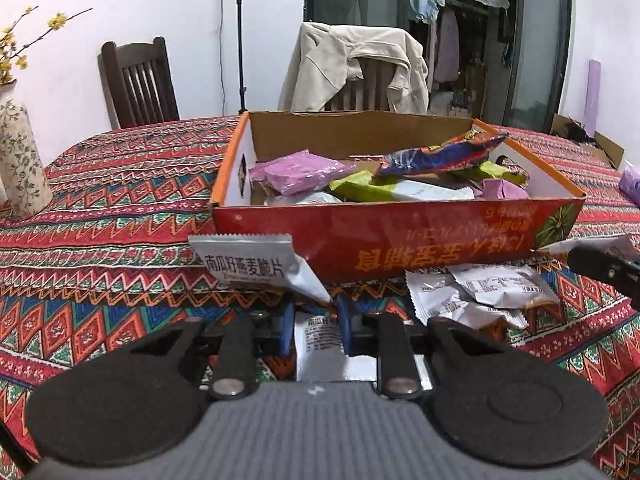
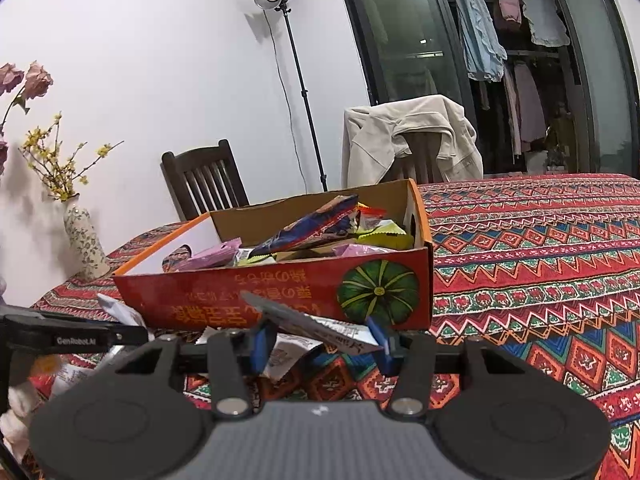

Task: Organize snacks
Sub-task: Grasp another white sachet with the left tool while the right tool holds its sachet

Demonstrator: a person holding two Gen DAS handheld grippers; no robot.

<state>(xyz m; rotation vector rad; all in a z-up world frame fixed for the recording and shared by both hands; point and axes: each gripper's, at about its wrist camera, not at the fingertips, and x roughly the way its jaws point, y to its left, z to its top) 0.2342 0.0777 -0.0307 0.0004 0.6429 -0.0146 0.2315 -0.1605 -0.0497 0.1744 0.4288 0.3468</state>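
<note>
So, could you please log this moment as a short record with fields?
left gripper: shut on a white packet, lifted before the box
right gripper: shut on a second packet, held flat
box: red, open, on the table, holding mixed snacks
loose packets: white, on the cloth beside the box

Both wrist cameras sit low over the worktop (image 1: 100,184), close to the snack box (image 1: 400,236), facing it; both share the box.
</note>
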